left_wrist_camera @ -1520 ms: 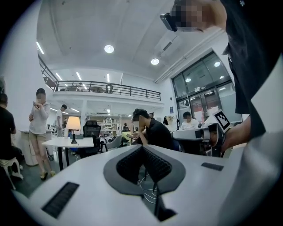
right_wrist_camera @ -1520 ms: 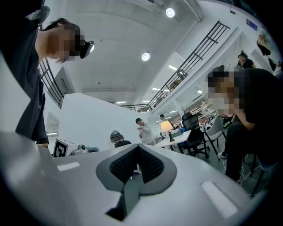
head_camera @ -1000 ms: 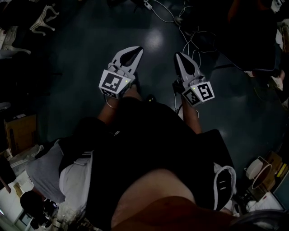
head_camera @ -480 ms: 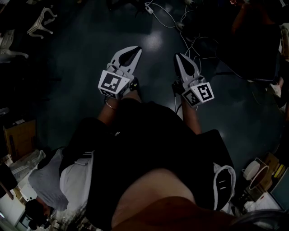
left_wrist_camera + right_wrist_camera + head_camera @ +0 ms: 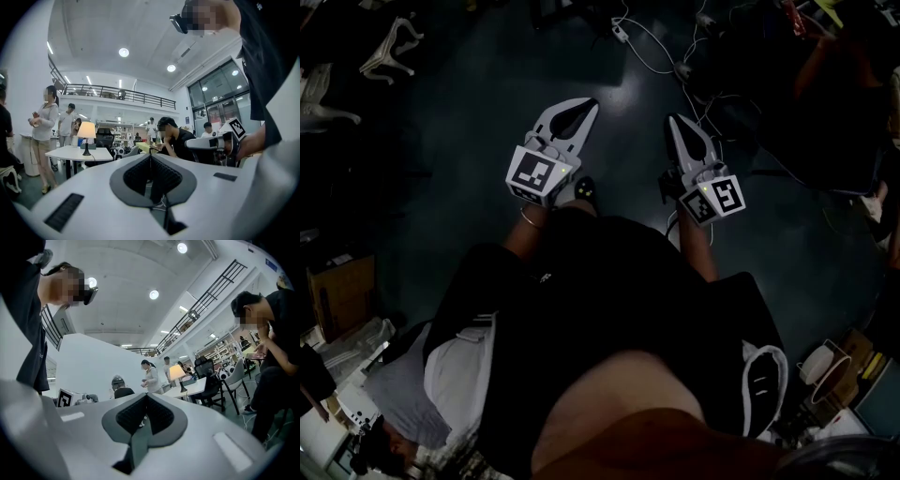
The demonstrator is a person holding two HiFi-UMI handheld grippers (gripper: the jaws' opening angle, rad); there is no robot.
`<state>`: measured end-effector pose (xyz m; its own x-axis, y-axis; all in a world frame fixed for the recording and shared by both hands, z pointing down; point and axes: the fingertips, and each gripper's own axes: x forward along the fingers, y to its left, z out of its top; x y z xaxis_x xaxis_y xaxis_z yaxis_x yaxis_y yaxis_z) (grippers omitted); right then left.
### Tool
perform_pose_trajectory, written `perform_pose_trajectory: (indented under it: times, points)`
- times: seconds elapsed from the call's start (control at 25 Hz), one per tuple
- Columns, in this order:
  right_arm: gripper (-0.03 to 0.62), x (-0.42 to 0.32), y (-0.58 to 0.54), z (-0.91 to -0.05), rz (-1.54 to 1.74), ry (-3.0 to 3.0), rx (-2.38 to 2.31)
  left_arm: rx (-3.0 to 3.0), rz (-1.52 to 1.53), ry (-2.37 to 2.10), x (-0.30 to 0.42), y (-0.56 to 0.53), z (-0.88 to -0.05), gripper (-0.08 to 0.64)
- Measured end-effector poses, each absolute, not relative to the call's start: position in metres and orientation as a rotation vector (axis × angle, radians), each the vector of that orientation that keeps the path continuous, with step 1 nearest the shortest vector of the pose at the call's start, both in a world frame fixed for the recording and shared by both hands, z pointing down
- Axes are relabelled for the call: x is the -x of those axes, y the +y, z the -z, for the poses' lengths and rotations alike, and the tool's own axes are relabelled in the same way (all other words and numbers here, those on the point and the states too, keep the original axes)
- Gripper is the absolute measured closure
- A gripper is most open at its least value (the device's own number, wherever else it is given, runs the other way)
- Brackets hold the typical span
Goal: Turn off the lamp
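While the lit lamp (image 5: 86, 131) is glowing on the white table (image 5: 79, 153) far ahead, the left gripper (image 5: 584, 103) and right gripper (image 5: 673, 120) are pointing forward, pinched shut and empty; the approach seems to be in hand, next needing a walk to that table

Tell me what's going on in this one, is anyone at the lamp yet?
Not yet. A person holds the left tongs and right tongs out level in front of them above a dark floor. Both are shut with nothing between them. The lamp stands lit on a white table well ahead across the room, with other people around. Neither pair is near it, so switching it off has not begun.
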<state>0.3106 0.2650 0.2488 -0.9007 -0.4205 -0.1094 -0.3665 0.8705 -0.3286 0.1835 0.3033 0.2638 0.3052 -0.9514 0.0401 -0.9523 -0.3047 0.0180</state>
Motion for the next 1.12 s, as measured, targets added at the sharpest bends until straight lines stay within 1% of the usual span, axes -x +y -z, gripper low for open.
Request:
perform_pose_trajectory:
  times: [0.32, 0.56, 0.96, 1.12]
  points:
    - [0.591, -0.254, 0.250, -0.248, 0.485, 2.850, 0.595, -2.488, -0.017, -1.832, -0.127, 0.291, -0.267, 0.552]
    - [0.591, -0.225, 0.248, -0.250, 0.499, 2.863, 0.592, -2.504, 0.016, -1.845, -0.101, 0.290, -0.260, 0.552]
    - [0.592, -0.200, 0.231, -0.247, 0.451, 2.909, 0.578, -2.444, 0.023, -1.917, -0.069, 0.287, -0.266, 0.552]
    - [0.591, -0.190, 0.223, -0.245, 0.505, 2.883, 0.528, -2.409, 0.004, -1.937, -0.064, 0.281, -0.273, 0.552]
